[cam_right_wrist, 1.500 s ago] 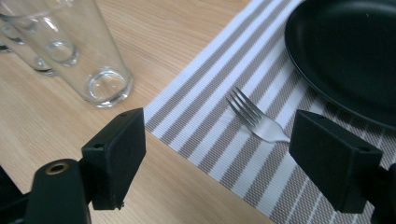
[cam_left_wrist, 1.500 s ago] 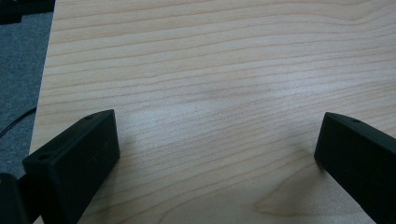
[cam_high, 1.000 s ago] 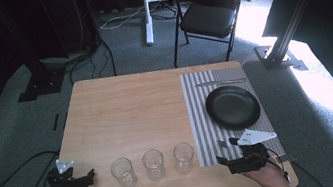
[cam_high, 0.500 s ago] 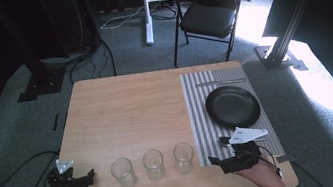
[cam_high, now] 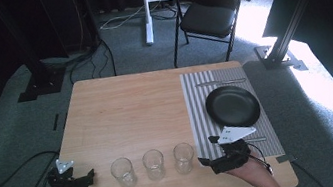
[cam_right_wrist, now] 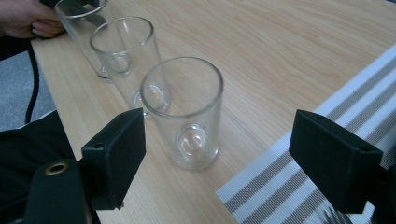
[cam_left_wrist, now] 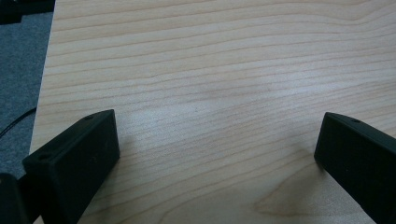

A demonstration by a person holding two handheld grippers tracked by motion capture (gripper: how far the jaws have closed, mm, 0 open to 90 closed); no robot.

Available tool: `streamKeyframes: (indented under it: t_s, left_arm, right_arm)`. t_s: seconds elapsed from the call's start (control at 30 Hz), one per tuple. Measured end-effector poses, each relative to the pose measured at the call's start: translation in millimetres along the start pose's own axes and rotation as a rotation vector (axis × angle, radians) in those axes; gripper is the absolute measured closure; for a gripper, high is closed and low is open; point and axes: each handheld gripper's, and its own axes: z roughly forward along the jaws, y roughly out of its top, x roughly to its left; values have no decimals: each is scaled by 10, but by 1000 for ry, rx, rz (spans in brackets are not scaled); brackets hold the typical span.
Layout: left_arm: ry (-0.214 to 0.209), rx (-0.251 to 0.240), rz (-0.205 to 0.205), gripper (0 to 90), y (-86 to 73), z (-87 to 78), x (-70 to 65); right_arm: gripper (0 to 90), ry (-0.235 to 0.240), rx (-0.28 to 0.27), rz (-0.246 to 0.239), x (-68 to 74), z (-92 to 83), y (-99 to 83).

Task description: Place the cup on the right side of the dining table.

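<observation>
Three clear empty glasses stand upright in a row near the table's front edge: left, middle, right. My right gripper is open just to the right of the right glass, jaws pointing at it. In the right gripper view that glass stands a short way ahead of the wide-spread jaws of the right gripper, untouched, with the other two glasses behind it. My left gripper rests open at the front left corner, left of the row; the left gripper has bare wood between its jaws.
A grey-and-white striped placemat covers the table's right side and bears a black plate, with cutlery beyond the plate. A folding chair stands behind the table. The wooden tabletop is bare in the middle.
My right gripper has slid left along the front edge, off the placemat's corner and closer to the right glass. The left gripper and the glasses have stayed put.
</observation>
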Motion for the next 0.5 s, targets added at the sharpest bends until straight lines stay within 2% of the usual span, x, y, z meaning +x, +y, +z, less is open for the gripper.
streamKeyframes:
  t_s: [0.5]
  left_arm:
    - [0, 1, 2, 3, 0, -1, 1]
  right_arm:
    - [180, 62, 2, -47, 115, 178, 185]
